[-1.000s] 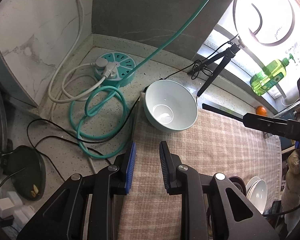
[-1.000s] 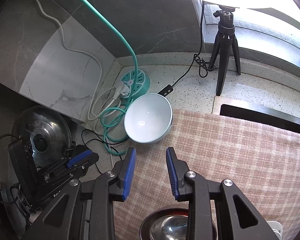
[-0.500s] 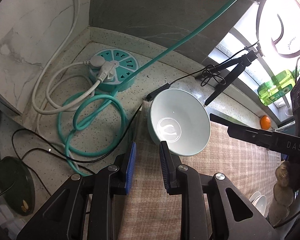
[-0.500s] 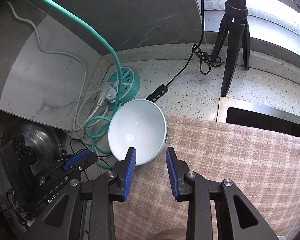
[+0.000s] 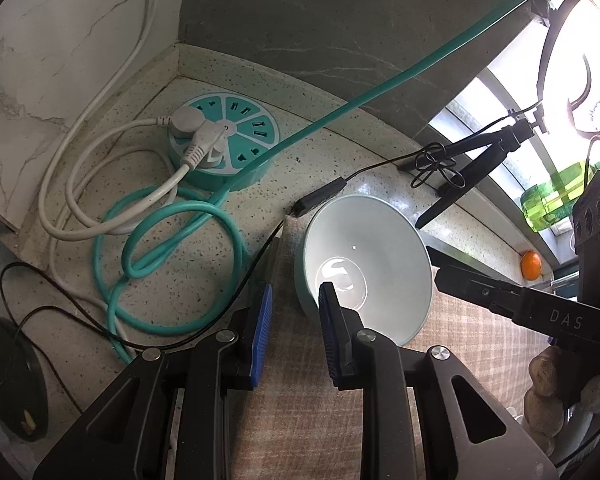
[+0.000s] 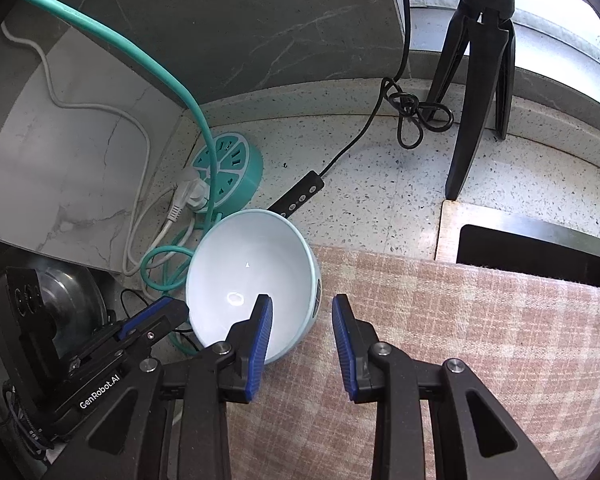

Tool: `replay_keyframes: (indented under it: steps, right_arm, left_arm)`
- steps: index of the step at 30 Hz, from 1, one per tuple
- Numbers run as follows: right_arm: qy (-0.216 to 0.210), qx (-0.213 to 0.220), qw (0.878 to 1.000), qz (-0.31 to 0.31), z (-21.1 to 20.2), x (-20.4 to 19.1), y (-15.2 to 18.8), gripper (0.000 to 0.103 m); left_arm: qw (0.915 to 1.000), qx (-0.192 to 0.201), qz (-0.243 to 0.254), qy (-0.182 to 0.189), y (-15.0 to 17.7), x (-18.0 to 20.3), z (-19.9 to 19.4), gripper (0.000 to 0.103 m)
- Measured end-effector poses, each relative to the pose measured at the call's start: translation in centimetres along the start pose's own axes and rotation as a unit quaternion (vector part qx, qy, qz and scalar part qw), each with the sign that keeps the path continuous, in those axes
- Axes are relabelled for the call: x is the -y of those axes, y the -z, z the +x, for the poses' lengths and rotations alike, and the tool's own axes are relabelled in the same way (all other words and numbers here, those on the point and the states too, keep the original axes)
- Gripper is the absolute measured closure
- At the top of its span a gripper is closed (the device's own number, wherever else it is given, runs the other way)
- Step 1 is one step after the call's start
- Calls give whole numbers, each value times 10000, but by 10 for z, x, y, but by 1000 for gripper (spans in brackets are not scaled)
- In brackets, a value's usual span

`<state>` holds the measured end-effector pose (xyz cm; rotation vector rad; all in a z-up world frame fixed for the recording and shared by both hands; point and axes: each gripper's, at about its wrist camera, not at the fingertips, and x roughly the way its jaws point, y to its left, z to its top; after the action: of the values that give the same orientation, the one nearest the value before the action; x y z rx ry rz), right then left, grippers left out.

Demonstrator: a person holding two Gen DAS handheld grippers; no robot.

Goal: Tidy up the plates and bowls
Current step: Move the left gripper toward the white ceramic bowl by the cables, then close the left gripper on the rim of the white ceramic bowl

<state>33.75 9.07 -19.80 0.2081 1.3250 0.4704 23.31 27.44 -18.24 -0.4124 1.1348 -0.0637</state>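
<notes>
Approach step, by my reading: both grippers straddle opposite rims of the pale teal ceramic bowl (image 5: 364, 264); left gripper (image 5: 294, 320) and right gripper (image 6: 302, 330) fingers apart, gripping nothing; next, each should close on the rim between its fingers.

both tools are black plastic, each ending in two fingers faced with ribbed blue pads. on the left gripper (image 5: 294, 312) a round silver screw head sits at each finger's pivot, with triangular cut-outs in the frame behind. the right gripper (image 6: 302, 316) is built the same. white lettering reads "genrobot.ai" on the left tool's side and "das" on the right's. a boxy black block with small round lenses rides on each body.
</notes>
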Motion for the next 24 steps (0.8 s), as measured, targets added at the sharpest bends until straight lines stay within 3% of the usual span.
replay_keyframes:
  steps: [6,16,24]
  right_arm:
    - [-78,-47,10000,13,8,-1,-2,81]
    - [-91,-114,9999,88,17,1,-5,85]
    - [-96,-183,9997,128,22,2,-4,93]
  left_arm:
    - [9999,0,72,-71,-1,4,5,81]
    - [9999,-15,106,-67,-3,4,9,93]
    - [9999,-15,163,-47,-3,8,11,95]
